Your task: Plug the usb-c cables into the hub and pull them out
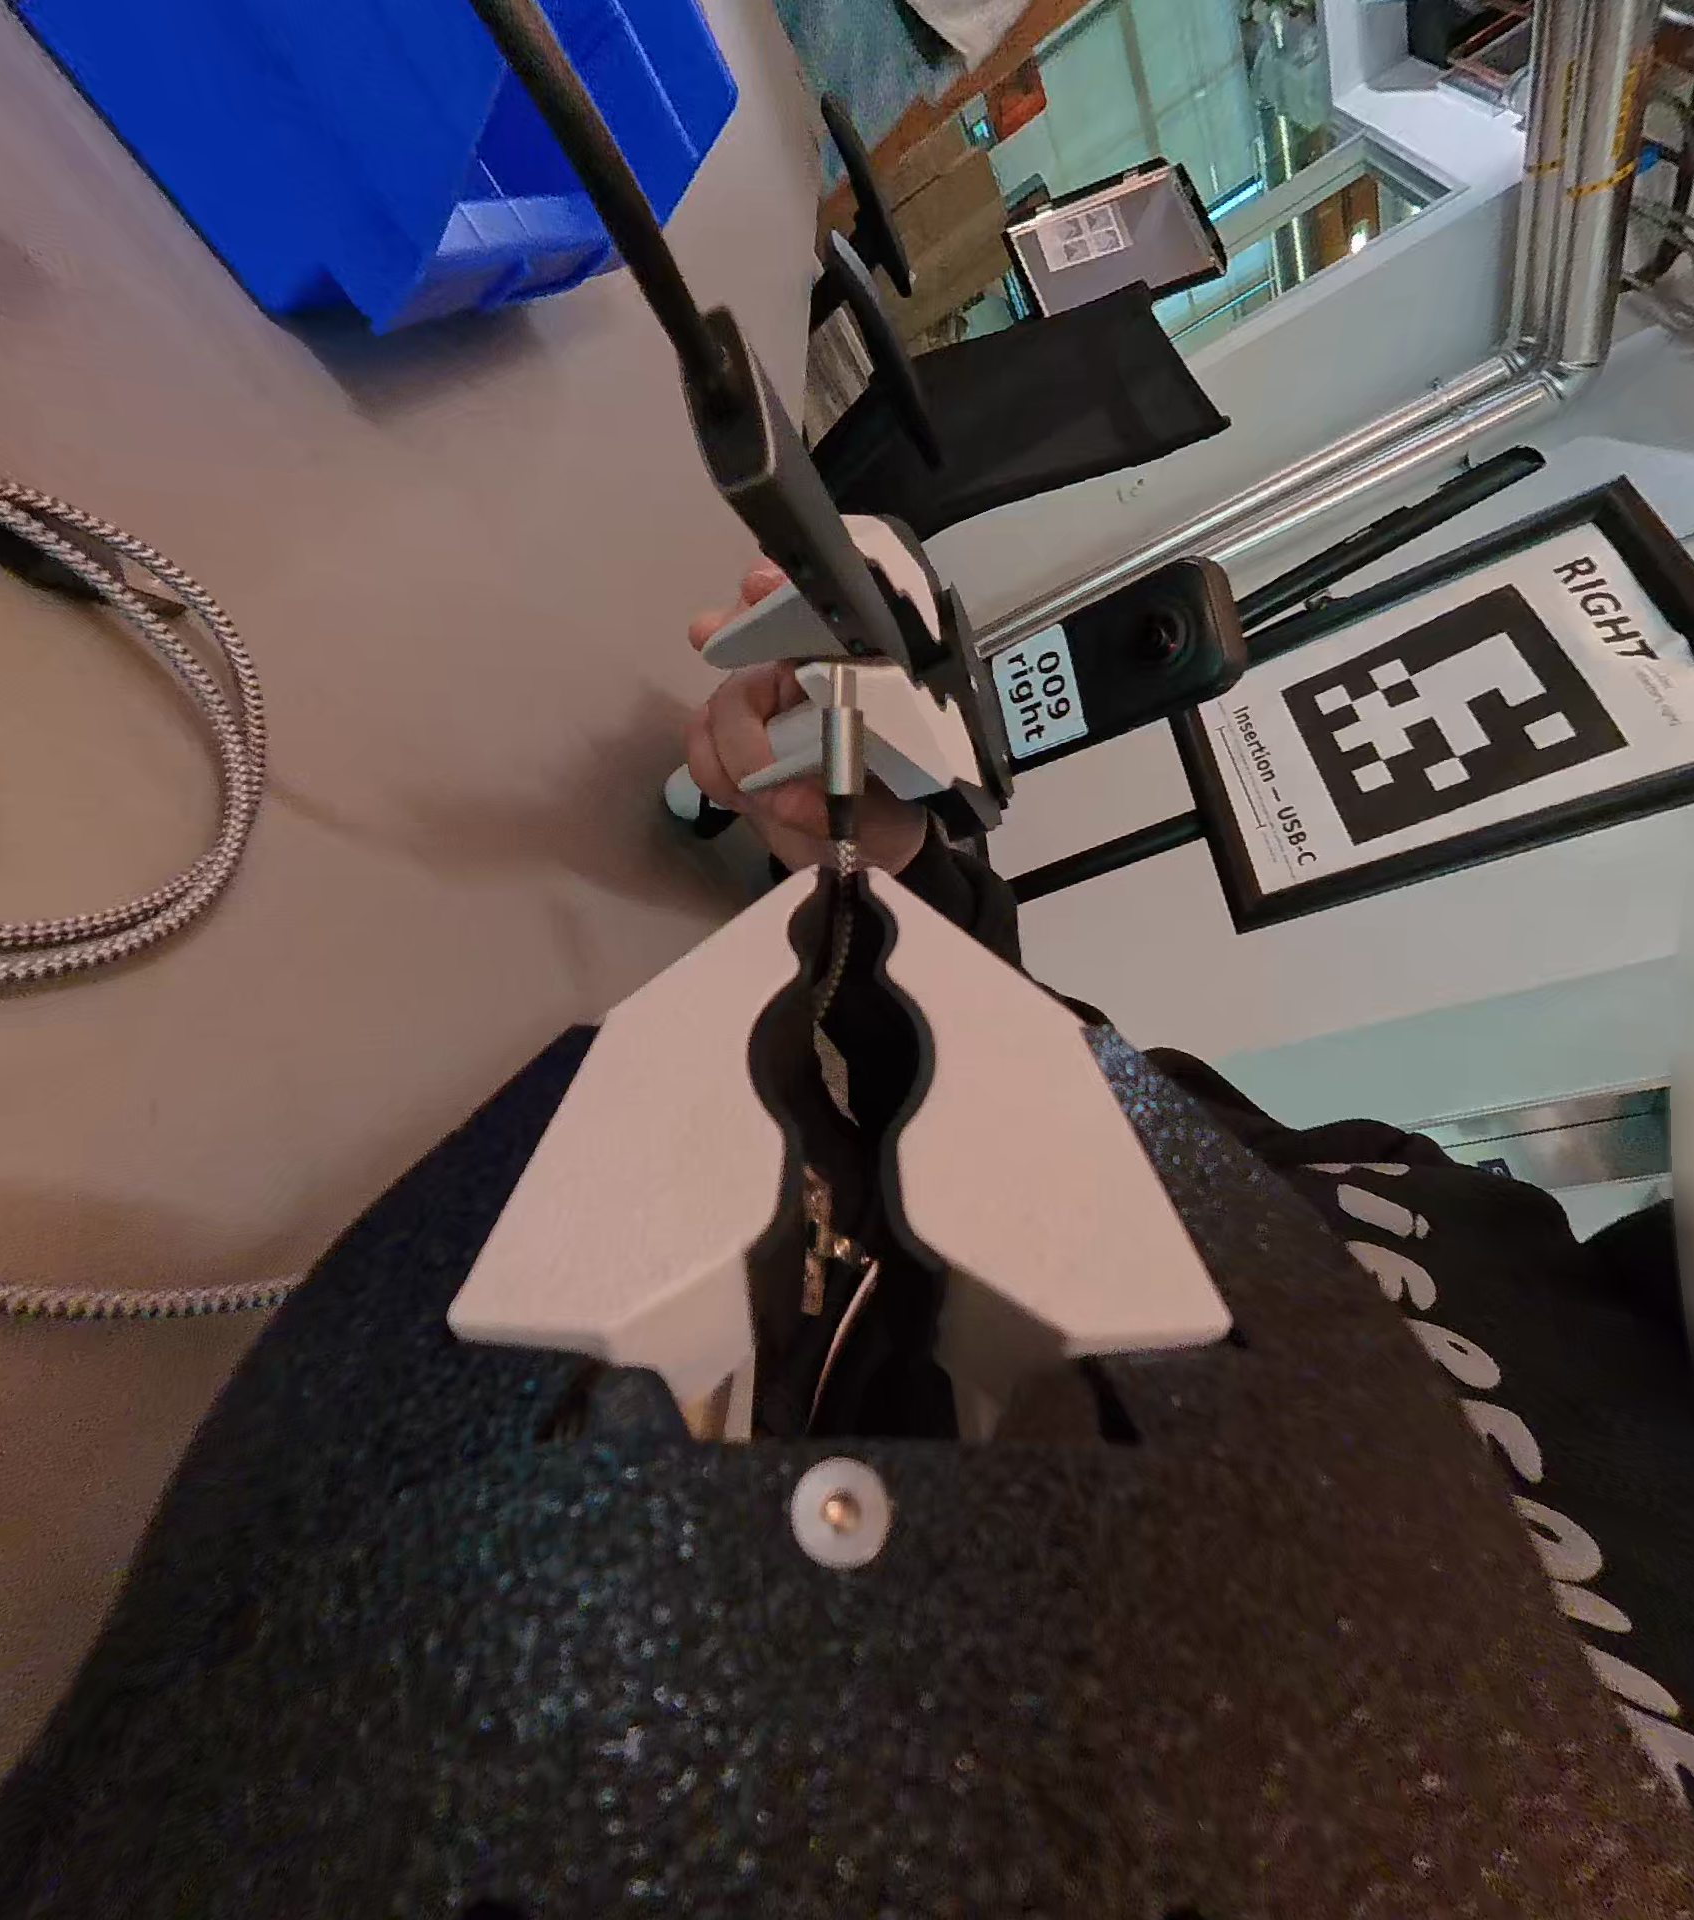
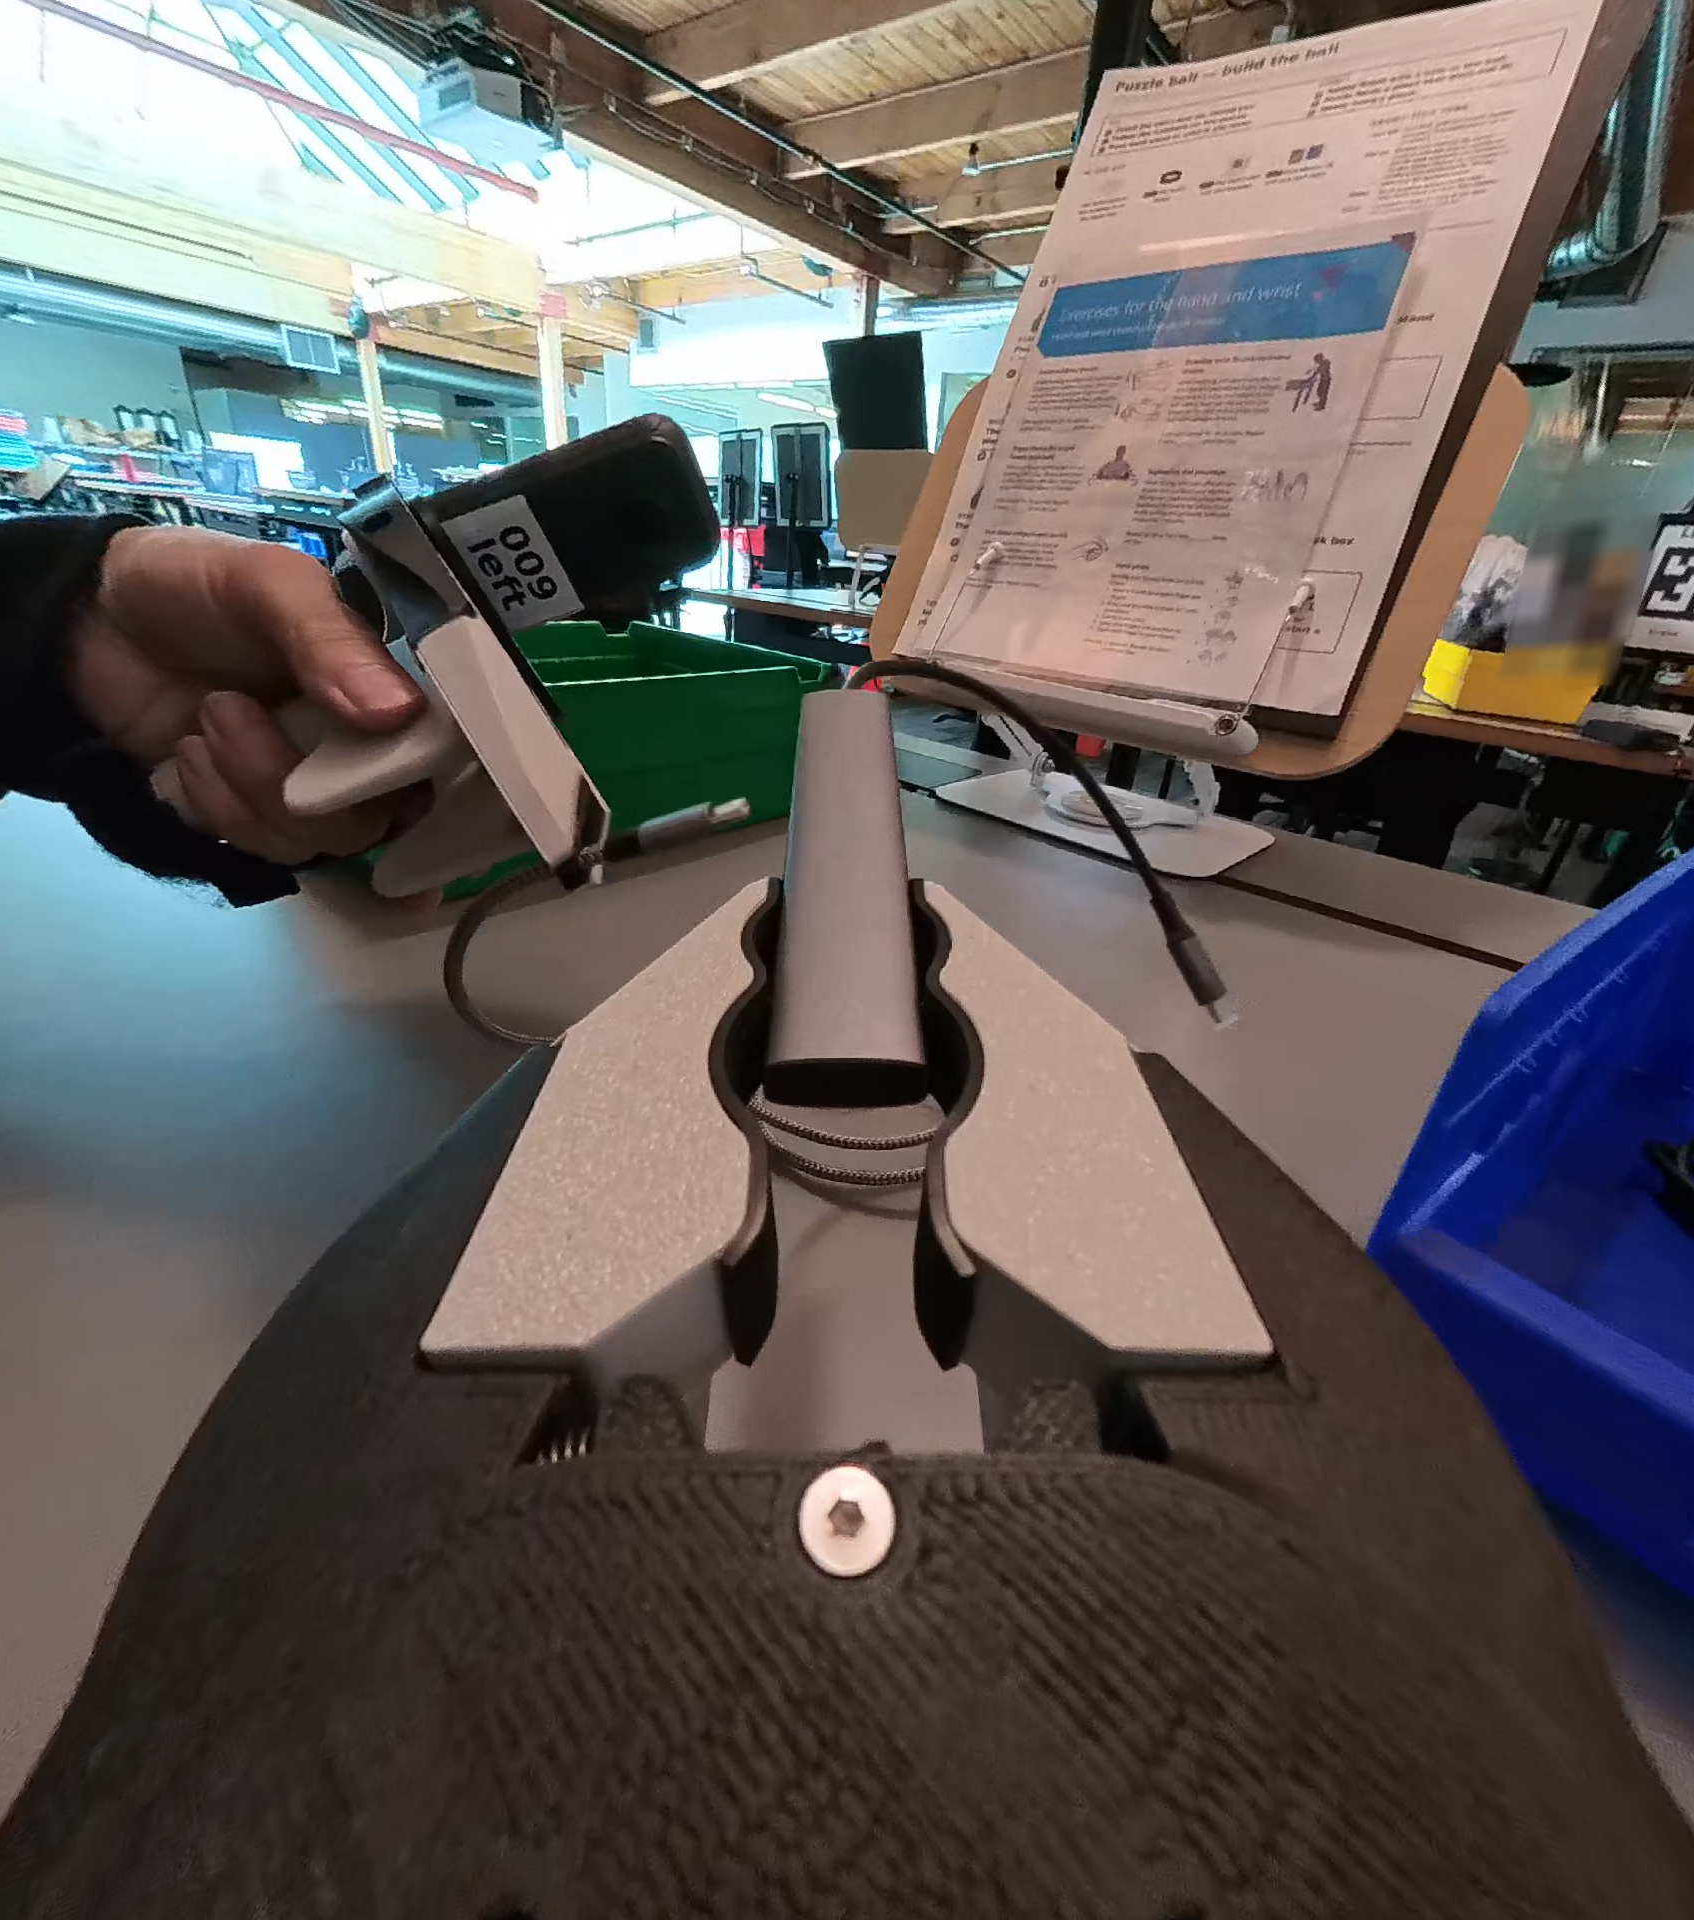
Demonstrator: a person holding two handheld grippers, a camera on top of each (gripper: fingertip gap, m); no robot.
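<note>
Right gripper (image 2: pixel 843 914) fingers clenched on the hub (image 2: pixel 841 894) at frame center; left gripper (image 1: pixel 843 883) pinches the braided cable (image 1: pixel 841 764), plug apparently seated. Pulling out is what's left.

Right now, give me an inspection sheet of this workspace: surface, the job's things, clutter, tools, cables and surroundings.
Surface: grey table, with a seam near the far edge.
Job's things: grey hub held lifted off the table; silver USB-C plug close to the hub's side; whether it is seated cannot be told.
Clutter: blue bin holding black cords; green bin.
Tools: right tool shut on the hub; left tool shut on the braided cable just behind the plug.
Cables: braided cable looped on the table; the hub's own black lead hangs free, unplugged.
Surroundings: document stand with printed sheets; framed marker sign; other workbenches behind.
</note>
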